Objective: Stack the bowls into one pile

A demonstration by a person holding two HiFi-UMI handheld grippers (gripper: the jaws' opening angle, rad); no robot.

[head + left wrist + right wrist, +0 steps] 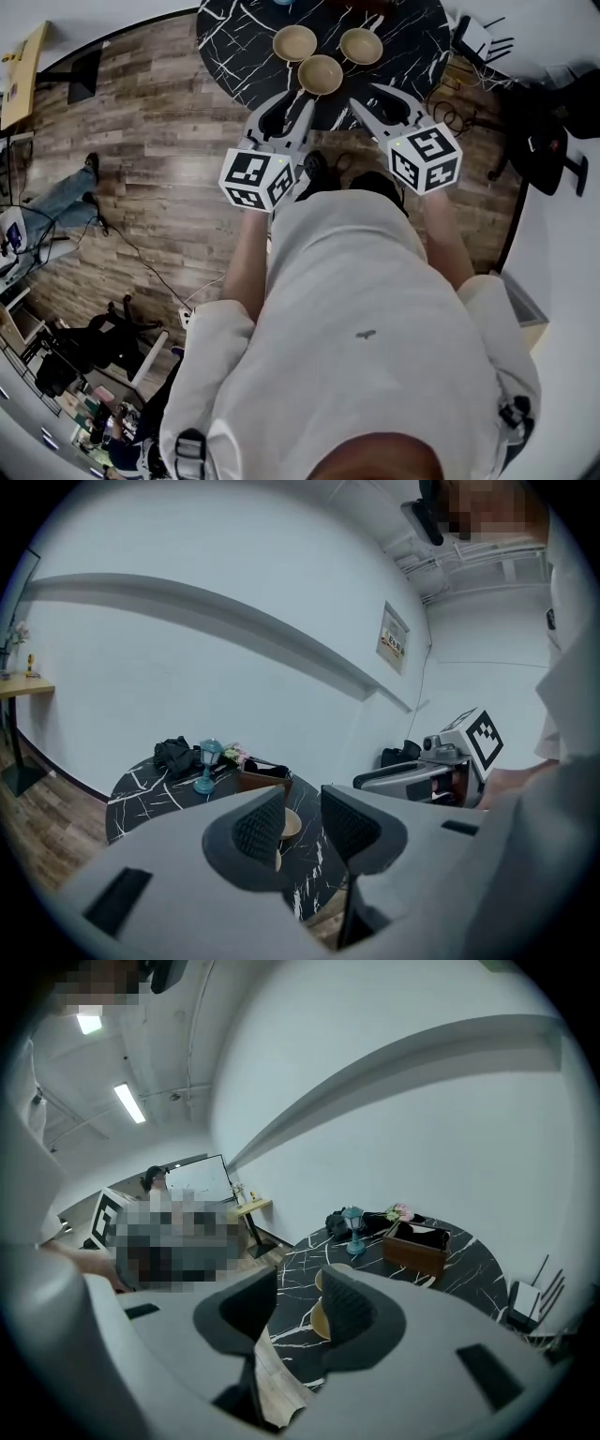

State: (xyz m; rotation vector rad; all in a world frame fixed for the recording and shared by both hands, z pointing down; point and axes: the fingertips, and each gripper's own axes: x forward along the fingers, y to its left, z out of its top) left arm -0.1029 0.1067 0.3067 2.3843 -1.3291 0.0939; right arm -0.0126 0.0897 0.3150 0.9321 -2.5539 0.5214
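Three tan bowls stand apart on the round black marble table point(234, 37): one at the back left point(295, 42), one at the back right point(361, 46), one nearest me point(321, 75). My left gripper point(289, 107) hovers at the table's near edge, just left of the nearest bowl, open and empty. On the other side my right gripper point(372, 97) is level with it, open and empty too. In the left gripper view, a bowl point(290, 826) shows through the gap of the left gripper point(302, 819). In the right gripper view, two bowls point(318, 1320) peek past the right gripper point(296, 1303).
A blue lantern point(354, 1227), a brown box point(417, 1246) and a black cloth point(176, 754) sit at the table's far side. A black chair point(542, 141) and cables lie to the right on the wooden floor. Someone's legs point(61, 192) are at the far left.
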